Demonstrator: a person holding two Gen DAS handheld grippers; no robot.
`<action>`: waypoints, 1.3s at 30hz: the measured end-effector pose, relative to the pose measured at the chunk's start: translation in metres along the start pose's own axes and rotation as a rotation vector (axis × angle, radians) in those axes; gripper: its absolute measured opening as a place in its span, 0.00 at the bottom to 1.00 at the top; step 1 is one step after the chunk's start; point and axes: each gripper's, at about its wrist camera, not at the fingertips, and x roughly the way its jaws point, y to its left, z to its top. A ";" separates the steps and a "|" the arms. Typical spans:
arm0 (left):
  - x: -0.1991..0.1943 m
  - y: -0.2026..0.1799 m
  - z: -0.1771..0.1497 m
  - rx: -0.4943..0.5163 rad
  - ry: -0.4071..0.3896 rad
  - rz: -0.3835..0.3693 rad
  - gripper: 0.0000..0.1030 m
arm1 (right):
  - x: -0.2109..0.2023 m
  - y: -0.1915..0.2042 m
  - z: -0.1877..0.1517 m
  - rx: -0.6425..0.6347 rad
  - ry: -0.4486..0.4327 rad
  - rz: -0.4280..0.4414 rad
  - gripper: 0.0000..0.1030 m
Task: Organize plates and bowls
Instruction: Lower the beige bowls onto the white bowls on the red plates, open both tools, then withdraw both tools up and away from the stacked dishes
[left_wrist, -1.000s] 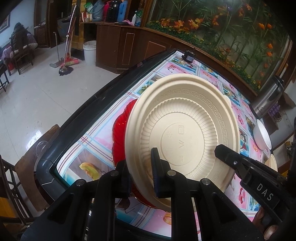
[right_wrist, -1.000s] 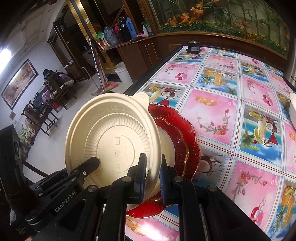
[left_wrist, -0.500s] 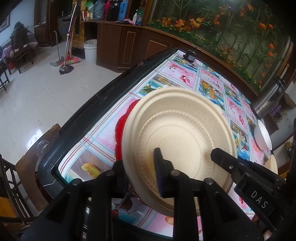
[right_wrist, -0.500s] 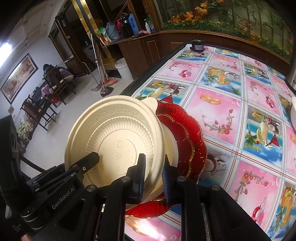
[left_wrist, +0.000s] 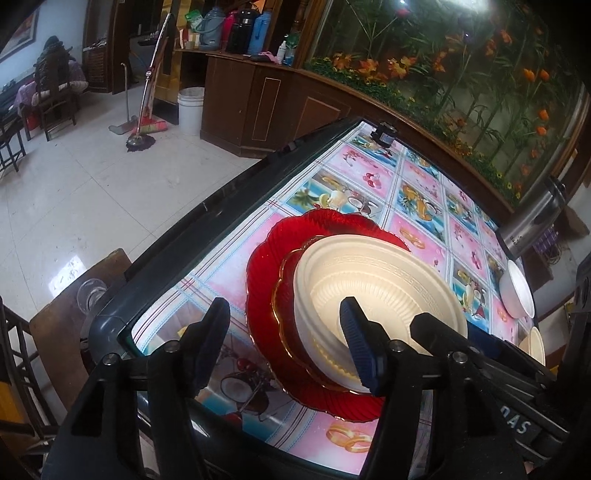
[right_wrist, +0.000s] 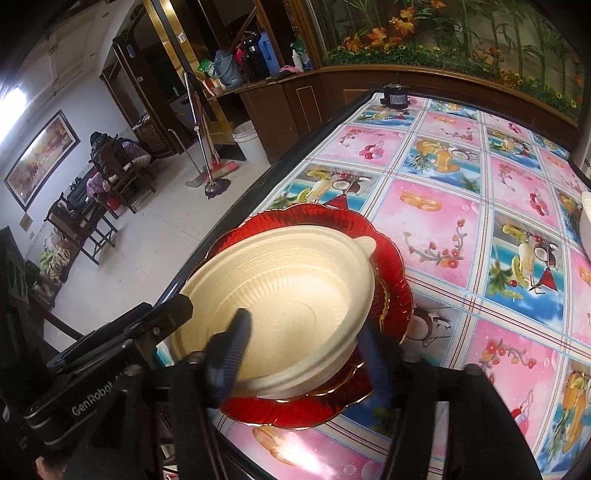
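A cream bowl (left_wrist: 376, 284) (right_wrist: 295, 280) sits upright on a small gold-rimmed red plate, which lies on a larger red plate (left_wrist: 266, 277) (right_wrist: 391, 266) at the table's near left corner. My left gripper (left_wrist: 284, 343) hangs over the bowl's near left side. Its jaws are opening and the pads (left_wrist: 358, 343) stand off the rim. My right gripper (right_wrist: 303, 362) straddles the bowl's near rim. Its jaws are opening too, one finger (right_wrist: 232, 354) over the inside and the other outside, neither pressing. Each view shows the other gripper's black finger beside the bowl.
A white bowl (left_wrist: 517, 291) and another cream bowl (left_wrist: 535, 343) stand at the table's right side, with a steel flask (left_wrist: 535, 221) behind them. A small black object (right_wrist: 395, 98) sits at the far corner. The dark table edge (left_wrist: 207, 221) runs along the left, above a wooden chair (left_wrist: 74, 306).
Both grippers held the cream bowl tilted up by its rim. The bowl has come down level onto the red plates, and both sets of jaws have opened off it.
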 end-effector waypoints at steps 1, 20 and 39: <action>-0.001 -0.001 -0.001 0.001 -0.001 -0.001 0.59 | -0.003 0.000 -0.001 -0.004 -0.007 0.000 0.65; -0.036 0.004 -0.001 -0.028 -0.119 -0.021 0.71 | -0.029 -0.020 -0.008 0.055 -0.063 0.048 0.71; -0.032 -0.112 0.001 0.172 -0.033 -0.265 0.80 | -0.085 -0.112 -0.038 0.238 -0.083 0.127 1.00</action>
